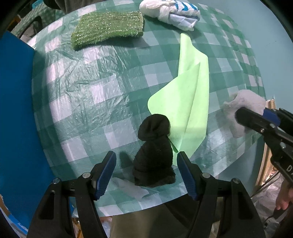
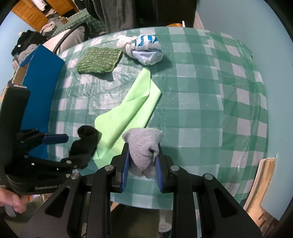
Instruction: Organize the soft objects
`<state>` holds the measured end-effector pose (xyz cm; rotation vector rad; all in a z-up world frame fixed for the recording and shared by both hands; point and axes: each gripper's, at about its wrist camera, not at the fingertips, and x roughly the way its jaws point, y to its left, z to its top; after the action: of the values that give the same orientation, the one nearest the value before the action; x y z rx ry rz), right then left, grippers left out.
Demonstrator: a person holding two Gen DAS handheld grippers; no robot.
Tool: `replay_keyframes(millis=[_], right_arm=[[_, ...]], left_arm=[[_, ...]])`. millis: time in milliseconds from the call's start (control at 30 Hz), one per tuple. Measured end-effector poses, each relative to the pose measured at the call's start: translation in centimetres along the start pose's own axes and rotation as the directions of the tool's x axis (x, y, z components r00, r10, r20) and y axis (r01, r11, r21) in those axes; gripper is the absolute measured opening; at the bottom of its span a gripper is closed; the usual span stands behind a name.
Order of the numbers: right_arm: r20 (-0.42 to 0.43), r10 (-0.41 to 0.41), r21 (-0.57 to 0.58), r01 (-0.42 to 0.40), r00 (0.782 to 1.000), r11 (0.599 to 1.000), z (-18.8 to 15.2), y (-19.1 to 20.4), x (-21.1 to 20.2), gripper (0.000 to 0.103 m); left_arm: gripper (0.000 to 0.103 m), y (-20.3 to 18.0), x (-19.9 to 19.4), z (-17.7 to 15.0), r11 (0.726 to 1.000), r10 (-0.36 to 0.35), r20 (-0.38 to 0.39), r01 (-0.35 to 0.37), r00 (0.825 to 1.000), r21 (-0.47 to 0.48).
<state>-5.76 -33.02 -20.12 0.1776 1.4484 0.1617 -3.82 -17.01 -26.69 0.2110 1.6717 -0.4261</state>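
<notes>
A rolled black sock (image 1: 153, 152) lies on the checked table between the wide-open fingers of my left gripper (image 1: 146, 157), untouched by the pads; it also shows in the right wrist view (image 2: 85, 142). My right gripper (image 2: 142, 148) is shut on a grey rolled sock (image 2: 143, 150), just above the table near its front edge; that sock shows at the right in the left wrist view (image 1: 245, 109). A light green cloth (image 1: 186, 109) lies folded between the two socks (image 2: 128, 111).
A glittery green sponge cloth (image 1: 108, 29) and a knotted white-and-blue plastic bag (image 1: 172, 12) lie at the far side of the round table (image 2: 210, 91). A blue box (image 1: 16, 109) stands at the left edge. A wooden chair back (image 2: 261, 183) is at the right.
</notes>
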Motion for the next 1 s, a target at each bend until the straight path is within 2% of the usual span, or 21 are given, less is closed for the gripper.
replay_keyframes(millis=[67,200,433,1000], right_arm=[[-0.001,0.0,-0.002,0.0,1.0,1.0,0.0,0.0,0.0,0.024],[-0.003,0.003,-0.01,-0.003,1.0,1.0,0.1,0.0,0.0,0.024],[-0.003,0.01,-0.023,-0.01,1.0,1.0,0.1,0.1,0.0,0.024],[0.056,0.029,-0.06,-0.026,0.998,0.998,1.3,1.6,-3.1,0.024]], left_arm=[[0.066,-0.1,0.3,0.0,1.0,0.008,0.0,-0.008,1.0,0.004],[0.042,-0.6,1.0,-0.3,1.0,0.008,0.0,-0.008,1.0,0.008],[0.041,-1.1,0.5,-0.9,1.0,0.021,0.02,-0.021,1.0,0.008],[0.041,1.1,-7.4,-0.5,1.0,0.026,0.156,-0.024,0.987,-0.01]])
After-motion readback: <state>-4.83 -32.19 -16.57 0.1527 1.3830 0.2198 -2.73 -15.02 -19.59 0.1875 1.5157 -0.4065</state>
